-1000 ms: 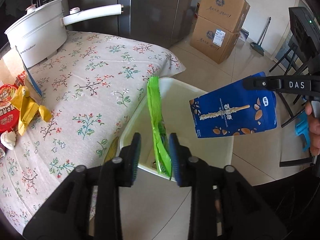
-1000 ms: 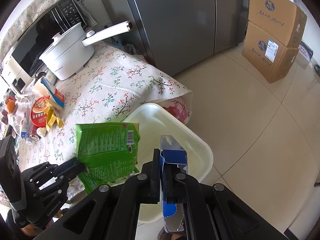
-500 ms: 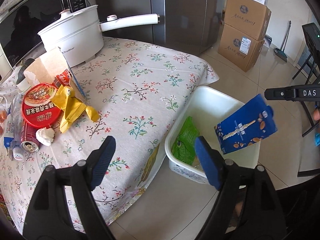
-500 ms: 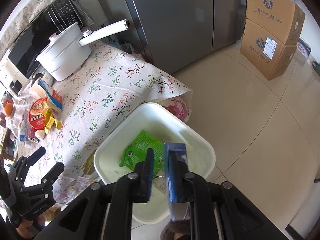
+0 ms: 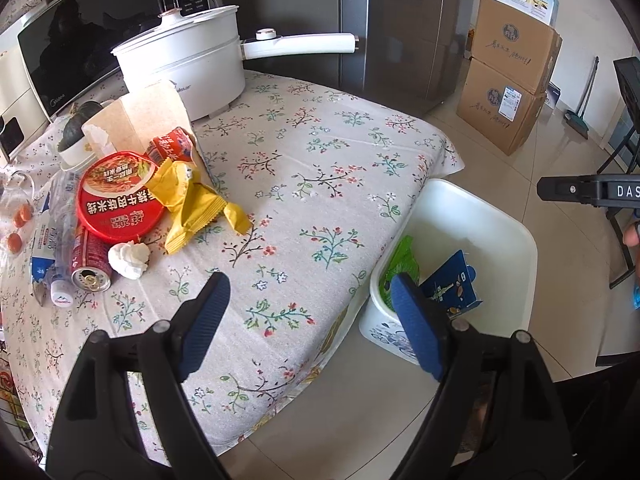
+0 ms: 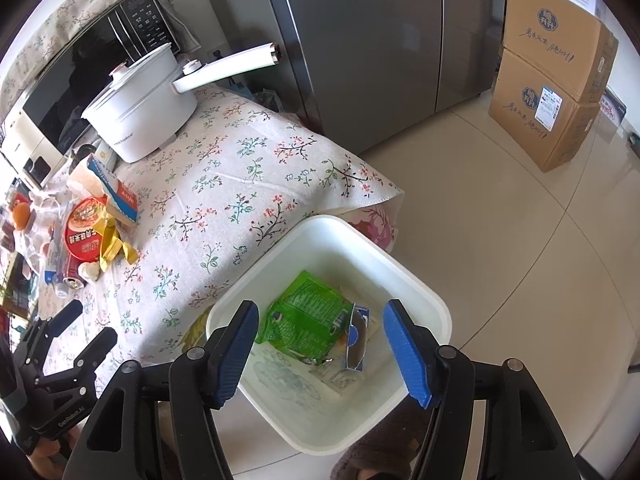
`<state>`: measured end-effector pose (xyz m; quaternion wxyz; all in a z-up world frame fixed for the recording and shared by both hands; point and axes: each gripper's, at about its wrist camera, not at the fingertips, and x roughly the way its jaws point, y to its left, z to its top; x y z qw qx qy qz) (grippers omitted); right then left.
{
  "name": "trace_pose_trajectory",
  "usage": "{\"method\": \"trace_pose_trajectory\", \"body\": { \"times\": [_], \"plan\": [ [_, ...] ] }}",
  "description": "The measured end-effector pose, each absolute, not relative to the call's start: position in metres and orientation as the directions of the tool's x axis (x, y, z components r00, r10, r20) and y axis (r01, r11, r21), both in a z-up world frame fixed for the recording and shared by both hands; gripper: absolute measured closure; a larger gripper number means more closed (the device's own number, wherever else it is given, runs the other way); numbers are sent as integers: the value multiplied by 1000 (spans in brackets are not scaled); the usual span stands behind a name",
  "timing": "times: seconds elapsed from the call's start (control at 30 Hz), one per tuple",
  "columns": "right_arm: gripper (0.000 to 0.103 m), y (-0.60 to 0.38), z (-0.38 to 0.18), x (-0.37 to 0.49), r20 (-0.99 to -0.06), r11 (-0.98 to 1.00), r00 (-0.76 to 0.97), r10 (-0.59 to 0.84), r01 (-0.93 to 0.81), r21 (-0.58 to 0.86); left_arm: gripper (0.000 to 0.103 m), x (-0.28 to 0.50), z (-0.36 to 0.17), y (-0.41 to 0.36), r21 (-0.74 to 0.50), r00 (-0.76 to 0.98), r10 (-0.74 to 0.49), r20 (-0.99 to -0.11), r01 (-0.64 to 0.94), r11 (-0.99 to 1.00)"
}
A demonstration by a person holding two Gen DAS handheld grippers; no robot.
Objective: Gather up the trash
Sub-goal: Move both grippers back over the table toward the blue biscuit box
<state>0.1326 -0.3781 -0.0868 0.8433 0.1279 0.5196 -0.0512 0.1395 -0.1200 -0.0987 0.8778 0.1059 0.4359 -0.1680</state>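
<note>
Both claws are seen spread wide and empty: the right claw is held directly above the white bin on the floor, in which the green snack bag and blue snack box already lie, while the left claw is held over the near edge of the table. Farther off, a yellow wrapper, crumpled tissue, red can and red noodle-bowl lid are left crowded together. A neighbour could be dragged along or the can sent rolling, it is judged, should a claw be closed carelessly there.
</note>
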Motion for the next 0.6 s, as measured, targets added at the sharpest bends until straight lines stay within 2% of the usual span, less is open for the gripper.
{"method": "trace_pose_trajectory", "body": {
  "times": [0.2,0.6],
  "plan": [
    [26,-354,-80,145,-885,972,464,41,185,142,9,145,-93,-90,53,587,-153,-795,318,947],
    [22,-283,-76,174,-880,988,468,77,85,131,8,159,-78,0,66,625,-37,-779,142,988]
  ]
}}
